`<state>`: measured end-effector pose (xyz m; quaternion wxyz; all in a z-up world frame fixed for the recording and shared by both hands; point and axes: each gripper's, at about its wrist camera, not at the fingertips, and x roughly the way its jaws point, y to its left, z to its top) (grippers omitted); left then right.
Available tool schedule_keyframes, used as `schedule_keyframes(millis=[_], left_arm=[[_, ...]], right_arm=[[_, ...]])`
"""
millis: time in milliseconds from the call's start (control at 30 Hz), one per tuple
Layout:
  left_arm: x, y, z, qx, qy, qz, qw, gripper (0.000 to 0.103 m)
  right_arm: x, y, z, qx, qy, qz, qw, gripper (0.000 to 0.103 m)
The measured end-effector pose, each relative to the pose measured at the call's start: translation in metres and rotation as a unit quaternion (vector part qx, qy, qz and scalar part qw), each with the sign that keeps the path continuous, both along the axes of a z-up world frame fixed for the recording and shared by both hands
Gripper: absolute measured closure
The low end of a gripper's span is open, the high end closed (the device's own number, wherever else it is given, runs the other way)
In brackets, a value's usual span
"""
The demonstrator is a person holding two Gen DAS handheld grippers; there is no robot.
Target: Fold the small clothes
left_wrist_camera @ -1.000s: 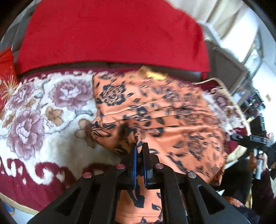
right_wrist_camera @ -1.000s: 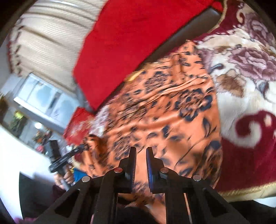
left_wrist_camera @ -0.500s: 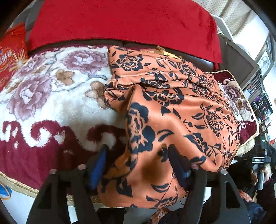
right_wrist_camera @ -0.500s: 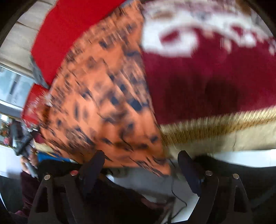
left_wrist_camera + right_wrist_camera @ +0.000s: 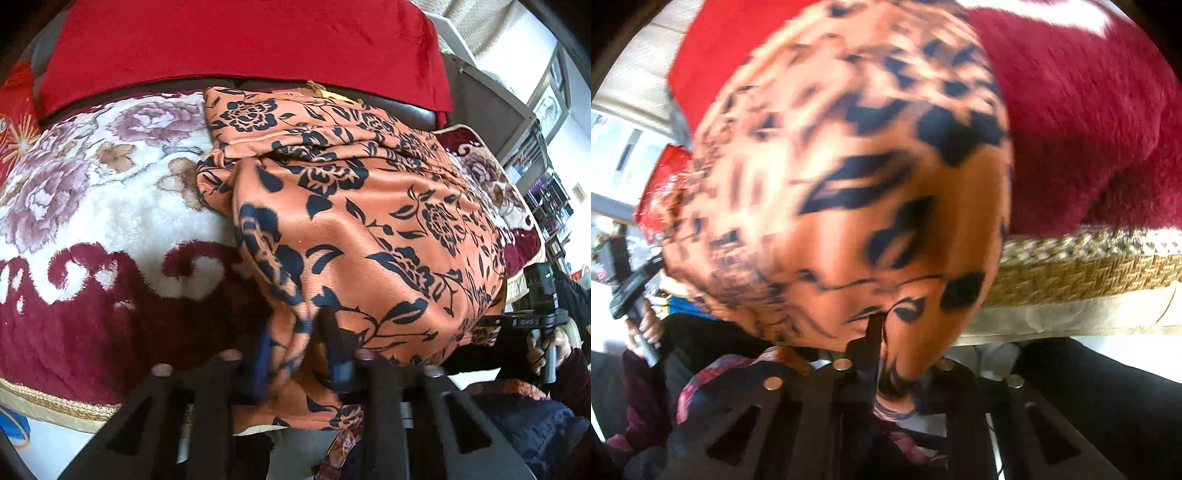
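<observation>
Orange floral garment (image 5: 369,229) is spread over the plush flowered blanket (image 5: 92,221), with its near edge hanging off the front, right beside the gold braided trim (image 5: 1089,266). That hanging edge is bunched between the fingers of the left tool (image 5: 295,347), whose jaws have just been closing and are now pinched on the cloth. Same deal on the other corner: the right tool (image 5: 886,332) has just been closing too, and fabric is clamped in it, though that view is blurred.

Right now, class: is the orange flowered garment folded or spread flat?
Partly folded: the orange flowered garment lies doubled in overlapping layers on the plush blanket, its near edge hanging over the front.
</observation>
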<state>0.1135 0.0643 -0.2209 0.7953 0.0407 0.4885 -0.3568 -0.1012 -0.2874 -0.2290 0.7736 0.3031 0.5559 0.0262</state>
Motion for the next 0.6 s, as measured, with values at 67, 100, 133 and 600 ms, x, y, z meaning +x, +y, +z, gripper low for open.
schedule_keyframes(millis=[67,100,133,600], left_arm=[[-0.004,0.0,0.004,-0.002,-0.006,-0.011,0.9999,0.088],[-0.006,0.0,0.006,-0.004,-0.008,-0.015,0.9999,0.088],[-0.009,0.001,0.009,-0.009,-0.008,-0.019,0.9997,0.089],[0.038,-0.01,0.096,-0.098,-0.05,0.002,0.9939,0.092]], right_arm=[[-0.005,0.009,0.015,0.025,-0.023,0.015,0.999,0.092],[-0.008,0.01,0.023,0.03,-0.036,0.023,0.999,0.092],[-0.01,0.013,0.033,0.038,-0.053,0.031,0.997,0.092],[0.045,-0.027,0.171,0.046,-0.251,-0.019,0.967,0.092]])
